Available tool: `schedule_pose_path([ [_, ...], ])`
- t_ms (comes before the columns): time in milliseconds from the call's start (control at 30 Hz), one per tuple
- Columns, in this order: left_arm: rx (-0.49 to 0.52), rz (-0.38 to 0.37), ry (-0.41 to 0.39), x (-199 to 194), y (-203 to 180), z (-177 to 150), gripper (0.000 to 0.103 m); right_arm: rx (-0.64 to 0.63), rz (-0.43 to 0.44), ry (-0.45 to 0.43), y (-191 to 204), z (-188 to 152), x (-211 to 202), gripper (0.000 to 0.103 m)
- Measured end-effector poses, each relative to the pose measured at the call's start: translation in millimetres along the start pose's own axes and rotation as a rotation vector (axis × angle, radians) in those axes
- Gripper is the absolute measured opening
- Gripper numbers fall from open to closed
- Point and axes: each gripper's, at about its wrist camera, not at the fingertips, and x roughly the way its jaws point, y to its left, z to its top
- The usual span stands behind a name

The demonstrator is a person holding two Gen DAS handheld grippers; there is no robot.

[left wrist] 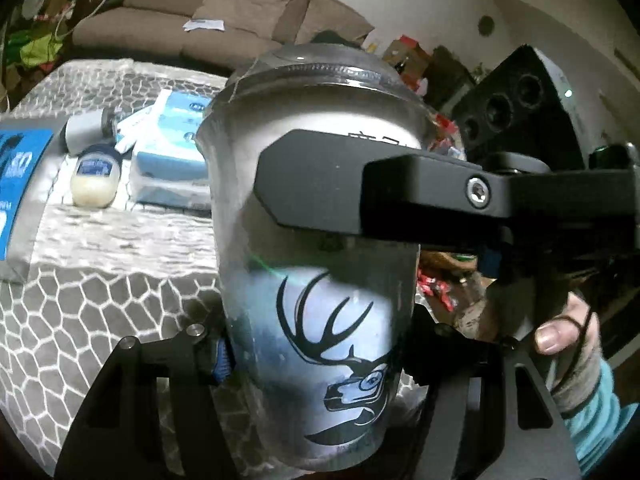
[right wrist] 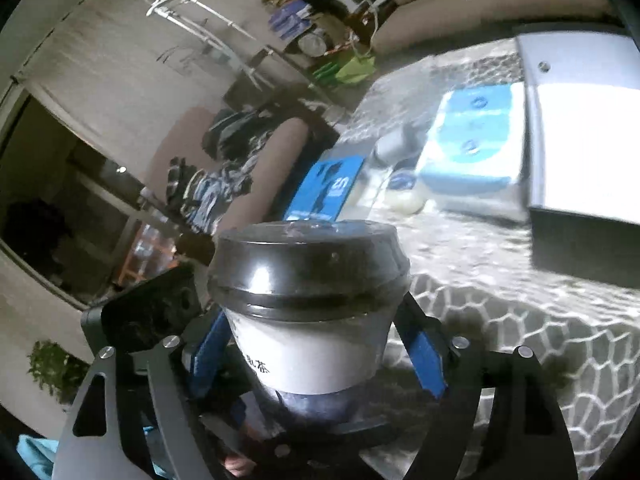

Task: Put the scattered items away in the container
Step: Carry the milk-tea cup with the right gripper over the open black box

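While both grippers' fingers (left wrist: 224,360) clamp one lidded cup (left wrist: 316,280), a jar (left wrist: 96,180), tissue packs (left wrist: 172,152) and blue packet (left wrist: 20,184) lie loose on the counter (left wrist: 100,280); nothing looks packed away.

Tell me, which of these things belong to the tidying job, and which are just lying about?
Job:
cup
jar
tissue pack
grey bottle
blue packet
grey box, likely the container

Lying about:
sofa
clothes
black box with holes
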Motion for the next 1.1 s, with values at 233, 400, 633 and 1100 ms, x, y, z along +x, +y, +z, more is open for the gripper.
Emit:
schedule_pose_path([
  [233,0.023,-0.014,0.025,30,-22,22,0.061,-0.037,-0.039,-0.027,-14,16,-29,0.075],
  [400,0.044,0.001,0.03,52,-37,45,0.061,0.011,-0.013,-0.06,-41,36,-51,0.075],
  [633,0.044,-0.029,0.033,86,-49,97,0.062,0.066,-0.008,-0.113,-78,80,-81,0.075],
  [1100,-0.004,-0.041,0.072,175,-34,192,0.061,0.157,-0.062,-0.119,-165,178,-77,0.075],
])
